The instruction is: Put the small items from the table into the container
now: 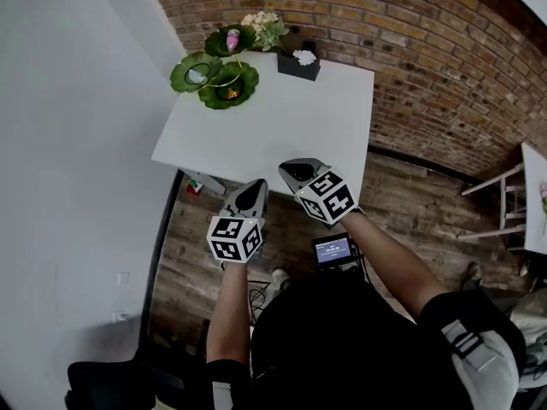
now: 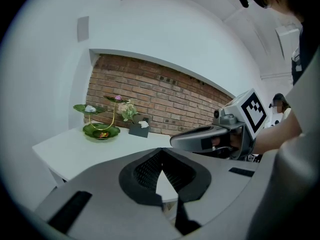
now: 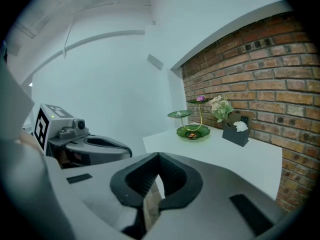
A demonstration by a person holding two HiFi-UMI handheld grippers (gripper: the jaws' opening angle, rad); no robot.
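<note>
The person is standing at the near edge of one white table [image 1: 282, 131] and holding two grippers side by side just above it. The left gripper [image 1: 253, 191] is keeping its jaws clenched together with nothing between them, and the right gripper [image 1: 295, 170] is doing the same, closed and empty. Both are pointing across the tabletop toward its far left corner, well apart from everything there.

In that corner one gold-stemmed stand is carrying three green leaf-shaped dishes [image 1: 214, 82], and each dish is bearing one small item: one pink piece [image 1: 232, 38] on the top dish, one white piece [image 1: 197, 75] on the left dish and one orange-brown piece [image 1: 231, 94] on the lowest dish. Just beside the stand one black box [image 1: 297, 67] is sitting near the far edge with one white lump [image 1: 304, 56] showing in it, and one bunch of pale flowers [image 1: 265, 26] is rising between the box and the stand
</note>
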